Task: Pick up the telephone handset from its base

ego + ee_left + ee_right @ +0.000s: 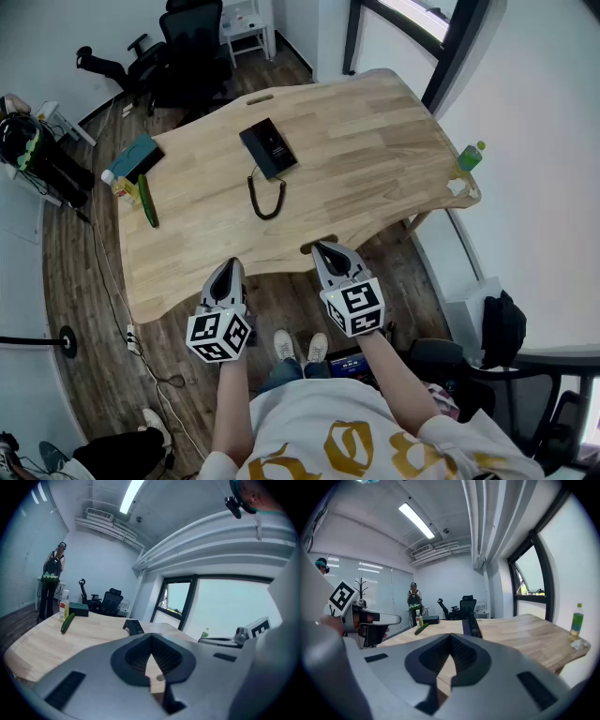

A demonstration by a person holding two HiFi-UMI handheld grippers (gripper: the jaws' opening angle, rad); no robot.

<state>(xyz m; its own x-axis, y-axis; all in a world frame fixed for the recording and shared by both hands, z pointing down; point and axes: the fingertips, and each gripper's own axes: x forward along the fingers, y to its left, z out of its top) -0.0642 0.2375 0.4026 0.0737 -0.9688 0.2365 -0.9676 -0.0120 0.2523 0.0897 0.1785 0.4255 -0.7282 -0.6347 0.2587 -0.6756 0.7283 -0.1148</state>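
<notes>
Midway across the wooden table [375,141] sits the black telephone [269,147], its coiled cord [265,197] trailing toward the near edge. Well apart from it, at that edge, the left gripper [228,267] and right gripper [324,249] hover, jaws closed together, holding nothing.

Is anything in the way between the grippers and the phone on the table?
Nothing visible does. Only bare table lies between the phone and the left hand-held gripper or right hand-held gripper, apart from the phone's own curly cord. The cucumber lies off to the left.
</notes>
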